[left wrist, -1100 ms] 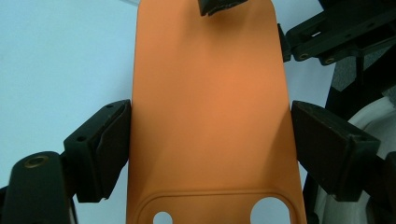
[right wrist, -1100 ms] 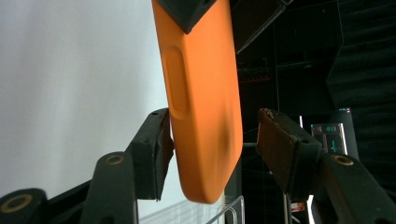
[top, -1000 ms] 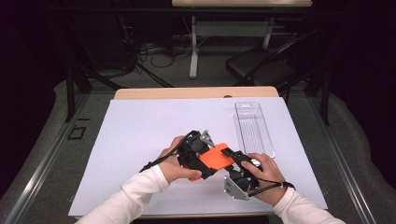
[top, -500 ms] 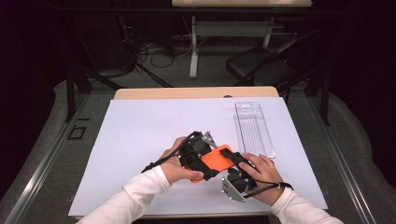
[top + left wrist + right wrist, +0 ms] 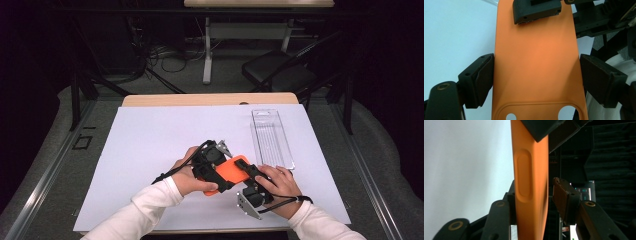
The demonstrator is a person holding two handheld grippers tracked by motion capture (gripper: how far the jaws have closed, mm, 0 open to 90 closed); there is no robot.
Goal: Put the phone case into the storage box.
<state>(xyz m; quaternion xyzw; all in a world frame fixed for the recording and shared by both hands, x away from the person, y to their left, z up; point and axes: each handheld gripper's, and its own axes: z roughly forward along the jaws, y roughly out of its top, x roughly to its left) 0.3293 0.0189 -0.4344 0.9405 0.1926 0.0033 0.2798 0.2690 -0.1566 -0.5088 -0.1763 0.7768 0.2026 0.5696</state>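
Item: orange phone case (image 5: 231, 172), held above the near middle of the white sheet (image 5: 150, 150) that covers the table, between the two grippers. Left gripper (image 5: 212, 162): jaws set across the case's width, the left pad touching one long edge, the right pad at or just off the other; the case is held steady between them. In the left gripper view the case (image 5: 536, 62) shows its flat back, with a raised camera surround and two round holes at the bottom edge. Right gripper (image 5: 255, 177): reaches in from the opposite end, its jaws astride the case's thickness and just now closing; in the right gripper view one pad lies against the face of the case (image 5: 531, 182) and the other stands a narrow gap off, so the grip is not yet pressed home. Surroundings: a clear plastic tray (image 5: 271, 137), lying lengthwise to the right and beyond the hands, apart from the case; a dark chair (image 5: 280, 75) and cables (image 5: 150, 55) on the floor past the table's far edge. Nothing lies between the case and the tray.
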